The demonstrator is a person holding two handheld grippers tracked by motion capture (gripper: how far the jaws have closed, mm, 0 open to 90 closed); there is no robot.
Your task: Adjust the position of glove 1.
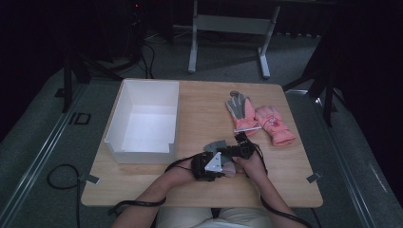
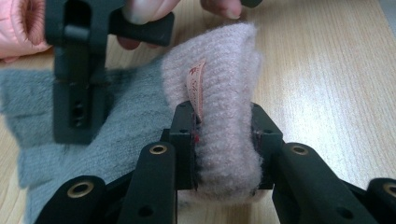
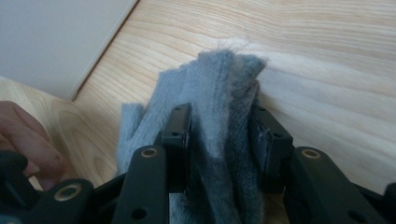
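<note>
You are gripping one knitted glove [image 2: 140,121] with both grippers near the table's [image 1: 199,118] front edge.

Your left gripper [image 2: 223,144] is clamping its jaws on the glove's pink ribbed cuff [image 2: 224,93], where a small label is standing up. Your right gripper [image 3: 219,140] is pinching a bunched fold of the grey part [image 3: 215,102], pads pressing on both sides. The glove is lying on the wood just right of the white box [image 1: 147,88], with the pink ski gloves [image 1: 261,121] lying farther back.

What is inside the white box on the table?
The white box shows only its bare white floor and walls; I see nothing inside. Its near wall covers a narrow strip of the floor, so that strip cannot be checked.
</note>
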